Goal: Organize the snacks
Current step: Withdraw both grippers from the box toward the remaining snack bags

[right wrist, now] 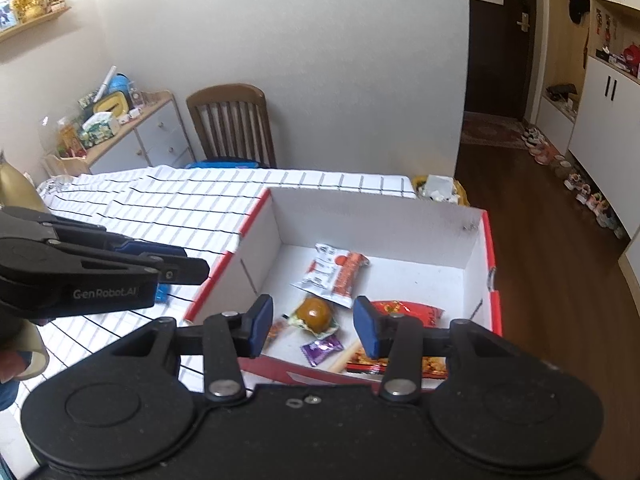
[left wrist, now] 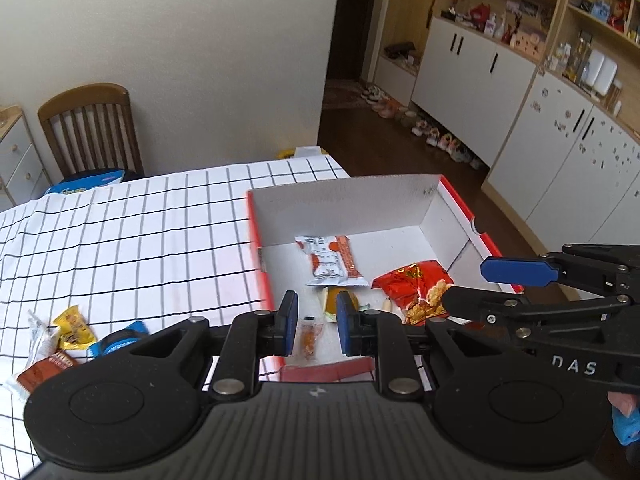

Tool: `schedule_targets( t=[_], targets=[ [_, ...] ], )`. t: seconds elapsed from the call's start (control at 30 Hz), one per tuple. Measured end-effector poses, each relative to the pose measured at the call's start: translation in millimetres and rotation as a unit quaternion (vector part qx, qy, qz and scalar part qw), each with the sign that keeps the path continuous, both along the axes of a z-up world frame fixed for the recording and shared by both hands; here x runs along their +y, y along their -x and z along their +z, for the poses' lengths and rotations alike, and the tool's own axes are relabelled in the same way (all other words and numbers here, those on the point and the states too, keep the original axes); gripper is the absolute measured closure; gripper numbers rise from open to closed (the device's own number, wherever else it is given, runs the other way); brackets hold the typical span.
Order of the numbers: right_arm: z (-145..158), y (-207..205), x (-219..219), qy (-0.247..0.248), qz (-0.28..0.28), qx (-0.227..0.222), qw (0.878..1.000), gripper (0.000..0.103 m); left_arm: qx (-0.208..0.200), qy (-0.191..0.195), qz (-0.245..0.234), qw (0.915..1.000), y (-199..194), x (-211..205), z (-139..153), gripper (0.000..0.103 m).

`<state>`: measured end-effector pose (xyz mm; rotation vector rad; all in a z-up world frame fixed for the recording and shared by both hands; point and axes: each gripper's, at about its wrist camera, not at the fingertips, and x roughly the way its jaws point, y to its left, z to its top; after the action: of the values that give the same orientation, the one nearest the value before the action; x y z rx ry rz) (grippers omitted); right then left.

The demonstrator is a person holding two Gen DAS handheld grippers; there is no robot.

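A red-and-white cardboard box stands on the checked tablecloth. In it lie a white-and-orange packet, a red snack bag, a round brown bun in wrap, a purple sachet and a small orange sachet. My left gripper is open and empty above the box's near left corner. My right gripper is open and empty above the box's near edge. Loose snacks lie on the cloth left of the box.
The table has a wooden chair behind it against the wall. A white drawer unit with clutter stands far left. Cabinets line the right wall, with shoes on the floor.
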<state>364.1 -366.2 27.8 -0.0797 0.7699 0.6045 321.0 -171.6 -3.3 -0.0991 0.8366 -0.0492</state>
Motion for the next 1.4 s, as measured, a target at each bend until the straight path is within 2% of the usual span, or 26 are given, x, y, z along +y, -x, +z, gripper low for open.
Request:
schedule_targets(
  t=[0.43,0.5,0.57,0.6,0.77,0.9,0.97,1.13,1.3,1.4],
  targets=[
    [22,33,36,-0.026,0.004,-0.021,0.999,0.046,-0.045,0.012,0.011,0.9989,56,61,12,0.081],
    [25,39,45,-0.029,0.004,-0.023,0.999,0.045,-0.052,0.015,0.01,0.9985,64,71,14,0.069],
    [29,46,55,-0.03,0.004,-0.028,0.999,0.043,-0.066,0.01,0.014,0.9977,74,80,15,0.033],
    [30,50,59,-0.031,0.005,-0.03,0.999,0.041,-0.077,0.006,0.017,0.9968,81,84,16,0.028],
    [34,65,82,-0.04,0.005,-0.03,0.999,0.038,-0.088,-0.001,0.015,0.9961,100,111,17,0.027],
    [34,74,100,-0.046,0.001,-0.03,0.999,0.028,-0.09,-0.007,0.017,0.9958,112,135,13,0.026],
    [33,79,109,-0.048,-0.002,-0.033,0.998,0.022,-0.09,-0.007,0.019,0.9957,118,147,11,0.02],
    [32,89,131,-0.055,-0.01,-0.037,0.998,0.004,-0.096,0.002,0.024,0.9951,132,180,4,0.02],
    [27,95,154,-0.06,-0.013,-0.03,0.998,0.0,-0.1,0.004,0.016,0.9949,141,207,-3,0.02],
    [22,97,169,-0.056,-0.015,-0.027,0.998,0.0,-0.102,0.007,0.014,0.9947,144,224,-11,0.015]
  ],
)
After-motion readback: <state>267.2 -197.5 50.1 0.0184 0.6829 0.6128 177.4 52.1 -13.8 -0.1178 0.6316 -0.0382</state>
